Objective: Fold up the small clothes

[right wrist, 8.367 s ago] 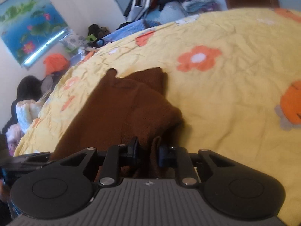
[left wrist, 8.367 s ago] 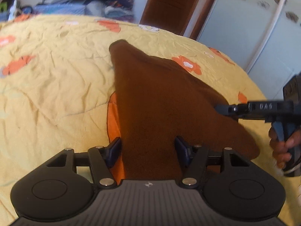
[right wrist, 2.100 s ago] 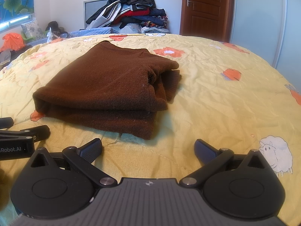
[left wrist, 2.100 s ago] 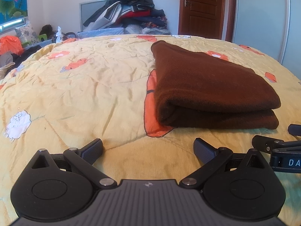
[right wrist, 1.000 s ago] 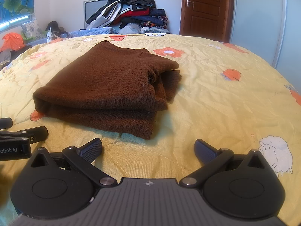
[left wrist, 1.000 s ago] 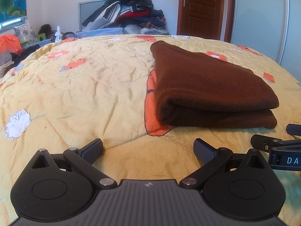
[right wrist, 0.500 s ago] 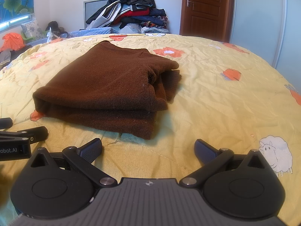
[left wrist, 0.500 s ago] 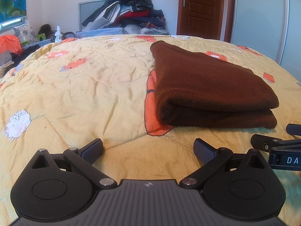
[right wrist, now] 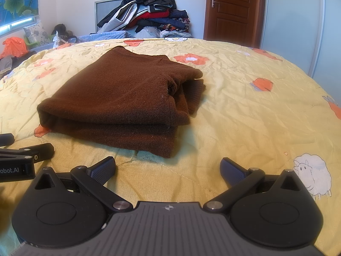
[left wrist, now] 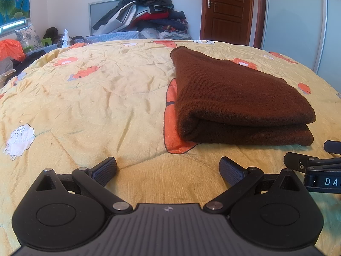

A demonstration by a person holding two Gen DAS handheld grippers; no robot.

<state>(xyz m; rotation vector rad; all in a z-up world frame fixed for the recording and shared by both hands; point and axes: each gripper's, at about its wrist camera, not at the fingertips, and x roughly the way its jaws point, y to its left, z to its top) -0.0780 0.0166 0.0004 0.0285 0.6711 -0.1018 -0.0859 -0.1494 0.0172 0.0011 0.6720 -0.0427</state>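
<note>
A brown knitted garment [left wrist: 232,98] lies folded in a thick stack on the yellow quilt [left wrist: 96,98]; the right wrist view shows it [right wrist: 119,100] with a ribbed cuff poking out on its right side. My left gripper [left wrist: 168,168] rests low on the quilt, in front of the garment and apart from it, open with nothing between its fingers. My right gripper [right wrist: 168,167] is open too, empty, just short of the garment's near edge. Each gripper's side shows at the other view's edge.
A heap of clothes [left wrist: 147,19] is piled against the far wall beyond the bed. A brown door [left wrist: 228,10] and a pale wardrobe [left wrist: 298,25] stand at the right. Cushions and orange bags [left wrist: 10,49] sit at the left bedside.
Over eight seconds the garment went from held and spread to a folded stack, and both grippers let go and drew back. In the last second nothing has visibly moved.
</note>
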